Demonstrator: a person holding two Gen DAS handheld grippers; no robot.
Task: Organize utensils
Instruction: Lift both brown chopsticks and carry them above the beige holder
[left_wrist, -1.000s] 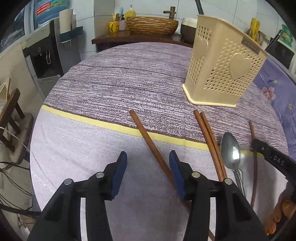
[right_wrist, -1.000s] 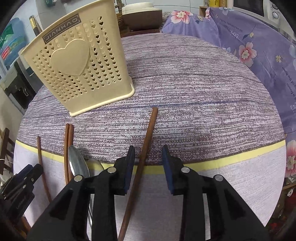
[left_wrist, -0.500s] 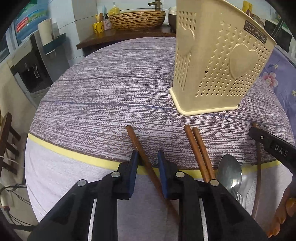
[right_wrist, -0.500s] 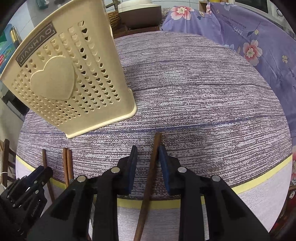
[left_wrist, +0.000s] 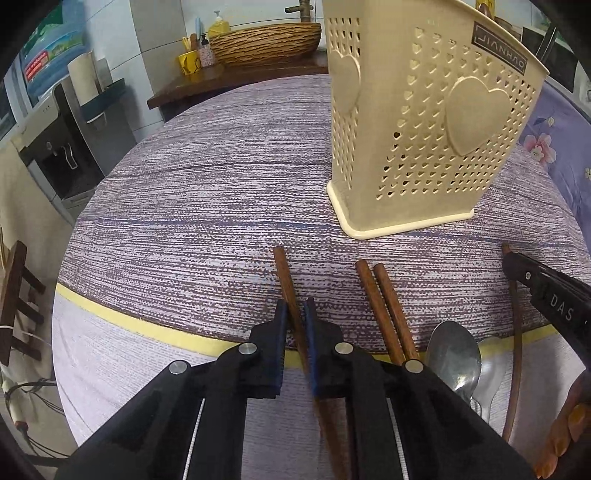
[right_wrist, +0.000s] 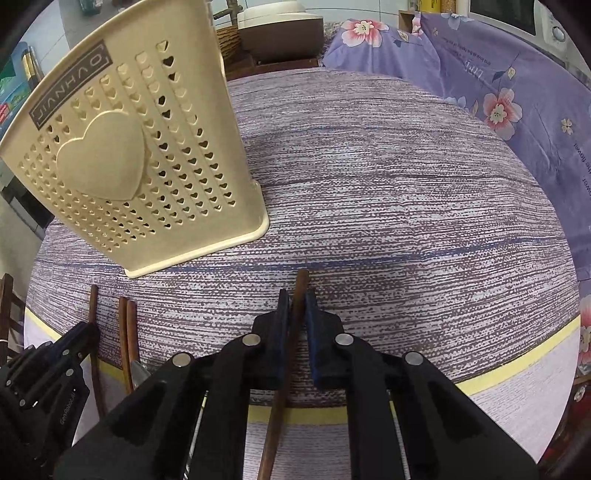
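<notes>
A beige perforated utensil holder (left_wrist: 424, 129) (right_wrist: 129, 158) stands upright on the striped tablecloth (left_wrist: 221, 206). My left gripper (left_wrist: 295, 314) is shut on a brown chopstick (left_wrist: 282, 269) that lies on the cloth in front of the holder. The jaws of my right gripper (right_wrist: 297, 306) are closing, and their pads press a second chopstick (right_wrist: 301, 280) lying to the holder's right. Between the two lie a pair of chopsticks (left_wrist: 384, 314) (right_wrist: 127, 332) and two metal spoons (left_wrist: 456, 354). The right gripper (left_wrist: 517, 264) shows at the left wrist view's right edge, and the left gripper (right_wrist: 90, 328) at the right wrist view's lower left.
A purple floral cloth (right_wrist: 498, 92) covers something along the table's right side. Behind the table a wooden counter carries a woven basket (left_wrist: 266, 40) and a yellow cup. A water dispenser (left_wrist: 66, 147) and a wooden chair (left_wrist: 14, 306) stand to the left. A hand (left_wrist: 565, 443) holds the right gripper.
Both grippers moved forward along their chopsticks toward the holder, and both pairs of jaws narrowed from wide apart onto the sticks.
</notes>
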